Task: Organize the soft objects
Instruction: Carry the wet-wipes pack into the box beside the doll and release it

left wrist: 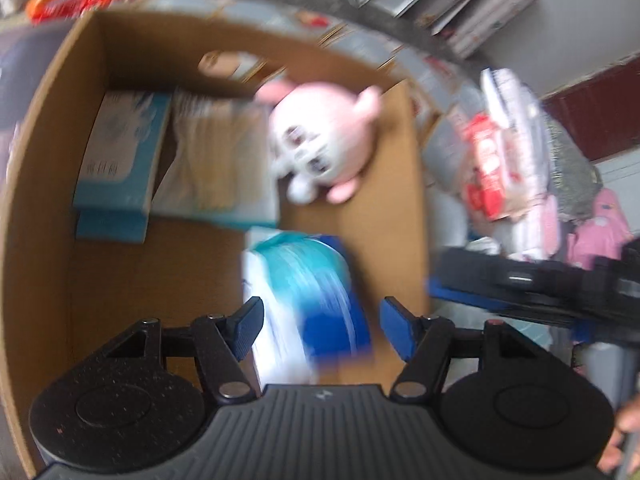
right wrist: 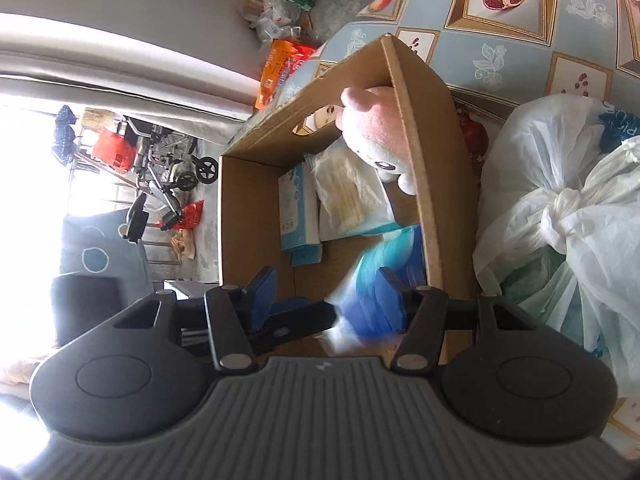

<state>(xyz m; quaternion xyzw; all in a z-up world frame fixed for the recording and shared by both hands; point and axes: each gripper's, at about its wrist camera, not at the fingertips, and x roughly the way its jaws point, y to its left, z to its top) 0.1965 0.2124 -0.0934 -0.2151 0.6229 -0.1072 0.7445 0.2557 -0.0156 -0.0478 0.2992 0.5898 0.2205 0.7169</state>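
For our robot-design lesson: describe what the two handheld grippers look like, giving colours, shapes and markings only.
Both look alike. The left gripper and right gripper each have two blue ribbed finger pads on black linkage arms with silver pivot pins, two round speckled black housings, and a grey ribbed centre plate bearing a small pale logo. No cables show; skin shows at the left view's lower-right edge.

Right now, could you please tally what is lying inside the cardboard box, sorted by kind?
Plush toys: 1, the pink plush toy
Light-blue cartons: 1, the light-blue carton
Clear packets: 1, the clear packet of pale contents
Blue-and-white soft packs: 1, the blue-and-white pack, blurred
Total: 4 inside the cardboard box
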